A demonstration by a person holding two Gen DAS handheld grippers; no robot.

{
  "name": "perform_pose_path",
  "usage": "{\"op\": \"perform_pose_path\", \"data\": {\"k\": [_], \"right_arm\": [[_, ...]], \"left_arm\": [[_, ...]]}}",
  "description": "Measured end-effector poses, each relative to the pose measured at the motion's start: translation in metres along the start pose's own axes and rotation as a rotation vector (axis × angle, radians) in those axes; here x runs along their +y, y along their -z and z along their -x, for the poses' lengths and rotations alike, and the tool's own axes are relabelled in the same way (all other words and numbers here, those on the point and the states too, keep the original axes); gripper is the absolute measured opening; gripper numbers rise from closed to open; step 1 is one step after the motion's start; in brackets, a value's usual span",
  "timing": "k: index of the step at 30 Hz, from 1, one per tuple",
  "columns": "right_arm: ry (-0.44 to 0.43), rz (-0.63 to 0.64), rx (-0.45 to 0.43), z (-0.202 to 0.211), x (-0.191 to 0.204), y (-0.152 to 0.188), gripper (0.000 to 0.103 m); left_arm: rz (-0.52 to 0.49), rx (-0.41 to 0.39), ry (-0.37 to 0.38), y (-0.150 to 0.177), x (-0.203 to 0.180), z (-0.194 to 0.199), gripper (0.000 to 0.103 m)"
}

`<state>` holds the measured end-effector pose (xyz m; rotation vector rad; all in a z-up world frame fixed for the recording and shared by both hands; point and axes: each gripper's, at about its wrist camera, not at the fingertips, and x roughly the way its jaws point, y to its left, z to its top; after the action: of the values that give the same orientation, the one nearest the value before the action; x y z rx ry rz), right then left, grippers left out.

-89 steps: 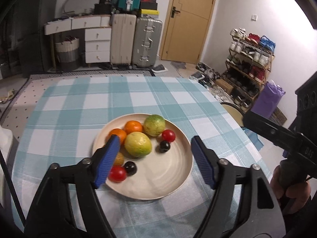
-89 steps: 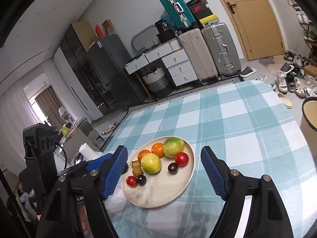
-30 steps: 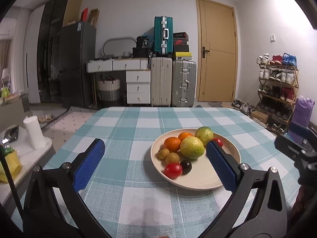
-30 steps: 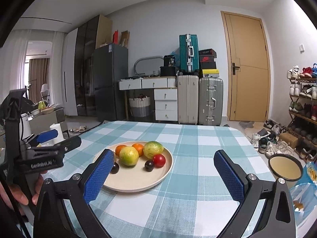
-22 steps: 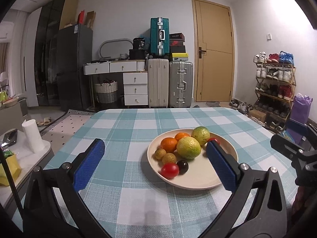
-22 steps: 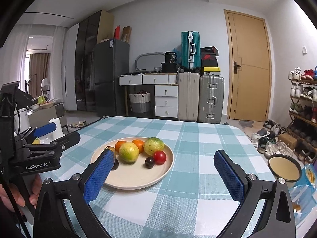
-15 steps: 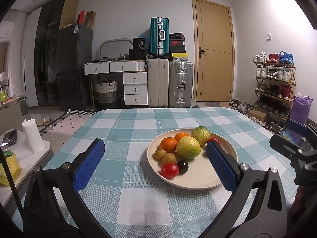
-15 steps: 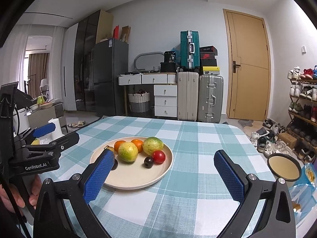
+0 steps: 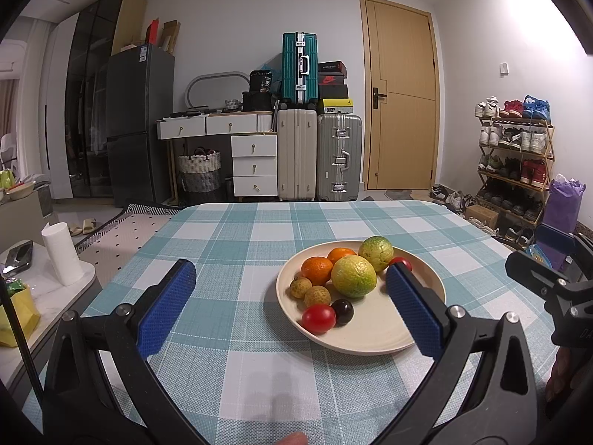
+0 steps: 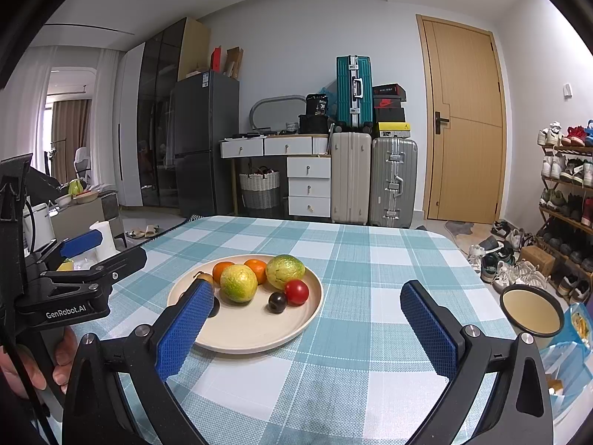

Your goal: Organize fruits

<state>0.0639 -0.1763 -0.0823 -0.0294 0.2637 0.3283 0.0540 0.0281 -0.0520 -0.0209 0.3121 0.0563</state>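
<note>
A cream plate [image 9: 378, 337] [image 10: 255, 330] sits on the checked tablecloth and holds several fruits. Two yellow-green citrus [image 9: 354, 276] [image 10: 238, 283] [image 10: 285, 266], two oranges [image 9: 316, 270] [image 10: 256, 269], two red tomatoes [image 9: 318, 318] [image 10: 297, 292], dark plums [image 9: 342, 311] [image 10: 277, 302] and small brown fruits [image 9: 317, 295] lie on it. My left gripper [image 9: 292, 298] is open, low over the cloth, its right finger in front of the plate. My right gripper [image 10: 307, 315] is open too, its left finger at the plate's near-left rim. Neither holds anything.
The table [image 9: 241, 244] has bare cloth left of and beyond the plate. A stool with a round bowl [image 10: 532, 309] stands off the right edge. A side table with a paper roll [image 9: 61, 254] is on the left. Suitcases [image 10: 393, 181], drawers and a shoe rack stand behind.
Three seconds ago both grippers looked down on the plate from above; they have since dropped to a low, level view. Over the last second they have barely shifted.
</note>
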Motion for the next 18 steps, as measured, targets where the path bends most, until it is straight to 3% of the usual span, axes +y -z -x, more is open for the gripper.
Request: {"op": "perform_pose_path", "data": {"k": [18], "right_arm": [[0.000,0.000,0.000,0.0002,-0.0008,-0.0004,0.103]], "left_arm": [[0.000,0.000,0.001,0.0002,0.0010,-0.0007,0.102]]}}
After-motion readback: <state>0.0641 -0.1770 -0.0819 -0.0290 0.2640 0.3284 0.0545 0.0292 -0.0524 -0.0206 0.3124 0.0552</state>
